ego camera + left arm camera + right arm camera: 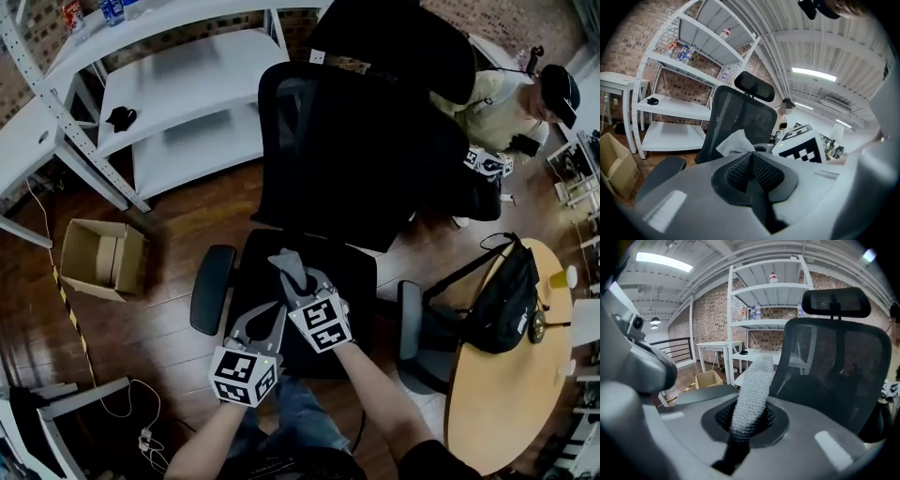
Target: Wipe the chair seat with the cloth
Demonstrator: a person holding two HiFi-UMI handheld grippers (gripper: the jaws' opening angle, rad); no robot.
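The left gripper (pixel 269 312) is nearest, low over the front edge of the seat (pixel 349 281); its jaws are pressed together with nothing between them; just beside it, a little farther forward, the right gripper (pixel 296 284) is clamped on the cloth (pixel 287 262), which it holds above the front half of the seat; whether the cloth touches the seat cannot be told.

The cloth is a narrow folded strip; its long axis runs on from the jaws, away from the person and towards the chair back (pixel 361 155).

An armrest (pixel 211 289) flanks the seat on each side; to the person's right a round table (pixel 502 403) stands close against the chair, with a black bag (pixel 506 302) on its near edge; to the left an open box (pixel 101 258) lies on the wooden floor (pixel 173 220), well apart from the chair; beyond it stands a white shelf (pixel 178 94); behind the chair back sits another person (pixel 502 108).

The right gripper view shows the cloth's knobbly weave, which the head view does not; the left gripper view shows the cloth's pale free end beyond its own shut jaws, and the headrest (pixel 754 86) and bottles on the upper shelves.
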